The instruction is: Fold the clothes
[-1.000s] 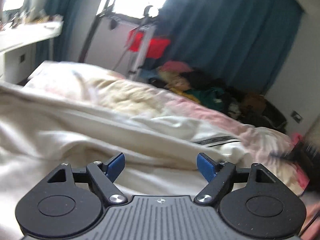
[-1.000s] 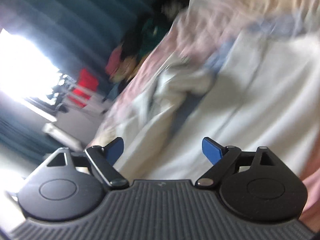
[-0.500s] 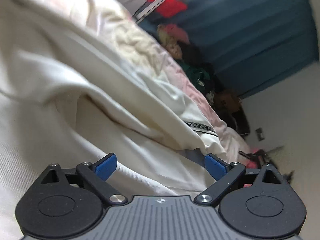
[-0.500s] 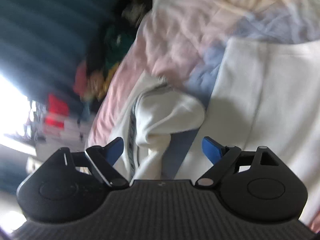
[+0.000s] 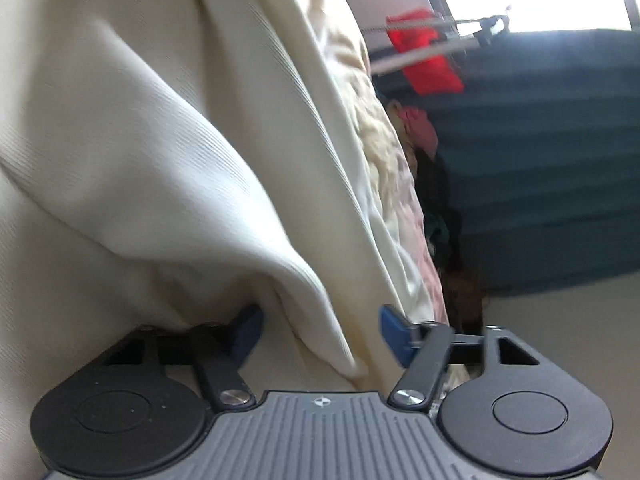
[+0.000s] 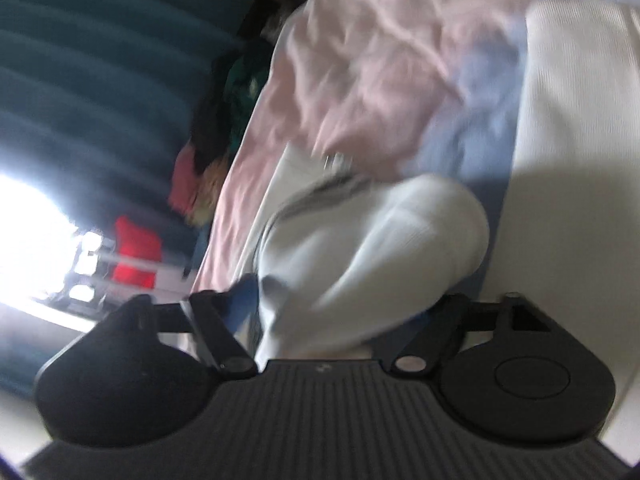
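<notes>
A cream ribbed garment (image 5: 152, 168) lies in folds on the bed and fills the left wrist view. My left gripper (image 5: 320, 332) is open, its blue fingers on either side of a fold of this cloth. In the right wrist view a white bunched part of the garment (image 6: 360, 256) with a dark striped band sits between the fingers of my right gripper (image 6: 340, 312). The right gripper is open; its right fingertip is hidden behind the cloth. A flat cream panel (image 6: 576, 128) lies to the right.
A pink and pale blue quilt (image 6: 380, 80) covers the bed. Beyond the bed edge are a pile of dark and coloured clothes (image 5: 436, 216), a drying rack with a red item (image 5: 424, 60), teal curtains (image 5: 552, 168) and a bright window.
Both grippers have rolled and moved down into the garment. Cloth now sits between the fingers of each, where before they were clear of it.
</notes>
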